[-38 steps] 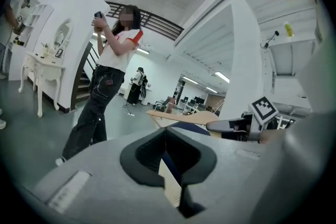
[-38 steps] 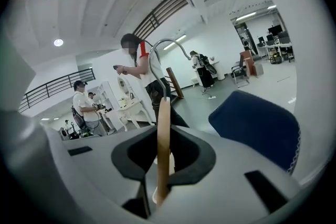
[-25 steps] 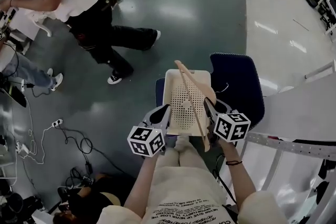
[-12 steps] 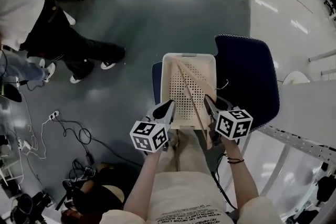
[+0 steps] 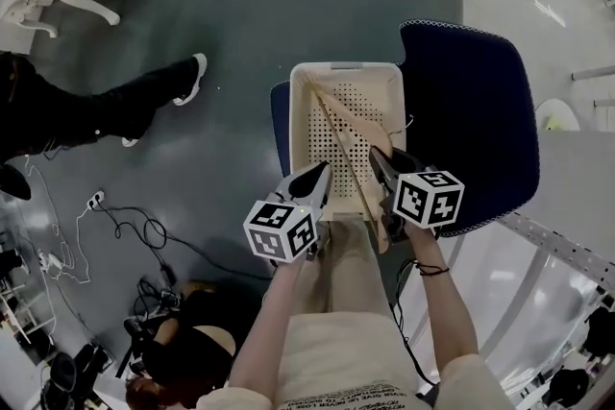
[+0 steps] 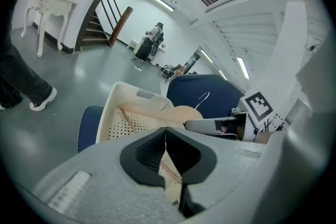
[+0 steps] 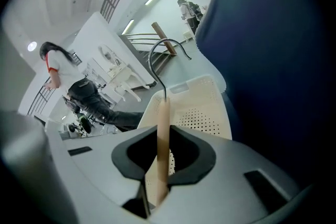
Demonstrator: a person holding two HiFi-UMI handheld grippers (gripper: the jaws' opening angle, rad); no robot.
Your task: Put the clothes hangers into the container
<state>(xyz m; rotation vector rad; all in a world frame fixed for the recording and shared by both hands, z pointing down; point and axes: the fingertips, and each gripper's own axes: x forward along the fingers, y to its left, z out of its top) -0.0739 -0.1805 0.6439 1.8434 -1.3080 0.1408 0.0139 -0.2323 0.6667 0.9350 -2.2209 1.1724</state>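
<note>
At the chair's (image 5: 471,110) front edge, the right gripper's (image 5: 381,166) jaws stay clamped on the wooden hanger (image 5: 341,154), now lowered into the basket (image 5: 299,110) and nearly placed, while the left gripper's (image 5: 313,180) jaws are closed and empty.

The hanger (image 5: 338,144) slants across the container (image 5: 348,68), which sits on the chair (image 5: 471,130).

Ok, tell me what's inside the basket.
One wooden hanger slants across the basket, clamped in the right gripper. Otherwise only the holed floor shows. The near right corner is covered by that gripper.
</note>
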